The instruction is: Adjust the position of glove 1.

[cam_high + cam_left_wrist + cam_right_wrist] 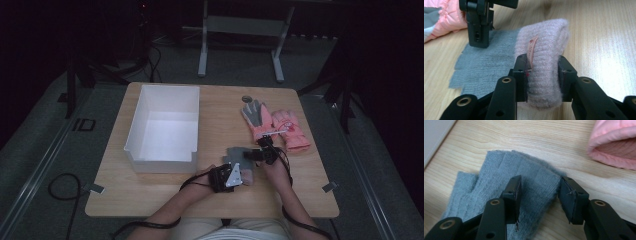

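Low in the frame, two black jaws of the left gripper clamped from either side on the fuzzy pale-pink knitted cuff of a grey knitted glove, a small pink label hanging down the cuff's near face just above the left pad. Behind, toward the centre left, the glove's flat grey body spread on the light wooden tabletop, with the right gripper coming down from the upper left and one black jaw set on the grey knit. In the upper left corner, part of a puffy salmon-pink padded glove with a grey patch.
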Demonstrator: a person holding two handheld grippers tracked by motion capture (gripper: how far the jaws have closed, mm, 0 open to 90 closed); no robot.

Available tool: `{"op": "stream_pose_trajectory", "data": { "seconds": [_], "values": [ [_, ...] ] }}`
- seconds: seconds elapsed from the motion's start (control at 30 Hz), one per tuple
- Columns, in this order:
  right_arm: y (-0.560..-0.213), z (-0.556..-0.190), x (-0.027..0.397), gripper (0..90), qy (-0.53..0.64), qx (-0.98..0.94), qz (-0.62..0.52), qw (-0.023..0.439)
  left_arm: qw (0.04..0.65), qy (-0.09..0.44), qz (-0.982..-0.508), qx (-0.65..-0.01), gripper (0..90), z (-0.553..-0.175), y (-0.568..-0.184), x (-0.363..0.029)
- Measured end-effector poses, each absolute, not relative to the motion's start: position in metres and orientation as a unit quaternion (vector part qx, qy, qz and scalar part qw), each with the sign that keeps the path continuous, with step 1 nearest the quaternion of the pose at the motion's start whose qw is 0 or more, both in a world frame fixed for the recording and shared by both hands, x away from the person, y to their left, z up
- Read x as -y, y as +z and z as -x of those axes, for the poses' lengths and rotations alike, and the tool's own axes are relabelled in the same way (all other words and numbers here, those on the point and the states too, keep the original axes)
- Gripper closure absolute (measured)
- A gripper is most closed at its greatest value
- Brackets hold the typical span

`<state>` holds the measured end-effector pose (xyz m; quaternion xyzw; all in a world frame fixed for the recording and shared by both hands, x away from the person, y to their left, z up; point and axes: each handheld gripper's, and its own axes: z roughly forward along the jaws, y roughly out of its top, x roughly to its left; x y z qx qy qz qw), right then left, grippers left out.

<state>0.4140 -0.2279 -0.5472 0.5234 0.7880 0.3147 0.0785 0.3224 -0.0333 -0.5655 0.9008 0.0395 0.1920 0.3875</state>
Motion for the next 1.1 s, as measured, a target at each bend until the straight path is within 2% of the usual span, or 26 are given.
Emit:
{"op": "stream_pose_trajectory", "data": {
  "seconds": [0.13,0.27,0.37,0.43,0.5,0.73,1.1],
  "values": [
    [-0.548,-0.416,0.227,55.6,0.324,-0.787,-0.521,0.059,0.389,0.178,-0.903,-0.037,69.2,-0.326,-0.565,0.031],
    [-0.551,-0.42,0.225,60.8,0.346,-0.786,-0.512,0.018,0.388,0.167,-0.905,-0.042,69.9,-0.328,-0.564,0.031],
    [-0.552,-0.421,0.221,65.1,0.352,-0.788,-0.505,0.014,0.382,0.167,-0.908,-0.04,70.2,-0.329,-0.562,0.032],
    [-0.551,-0.42,0.218,71.4,0.353,-0.791,-0.5,0.017,0.379,0.167,-0.909,-0.042,70.2,-0.328,-0.561,0.032],
    [-0.548,-0.418,0.217,73.3,0.351,-0.794,-0.496,0.026,0.379,0.163,-0.91,-0.044,70.2,-0.328,-0.561,0.032],
    [-0.531,-0.411,0.22,74.5,0.363,-0.795,-0.485,0.029,0.36,0.166,-0.917,-0.03,70.3,-0.327,-0.55,0.034],
    [-0.497,-0.404,0.227,74.4,0.385,-0.793,-0.47,0.047,0.353,0.182,-0.918,-0.014,70.3,-0.322,-0.507,0.038]
  ]
}}
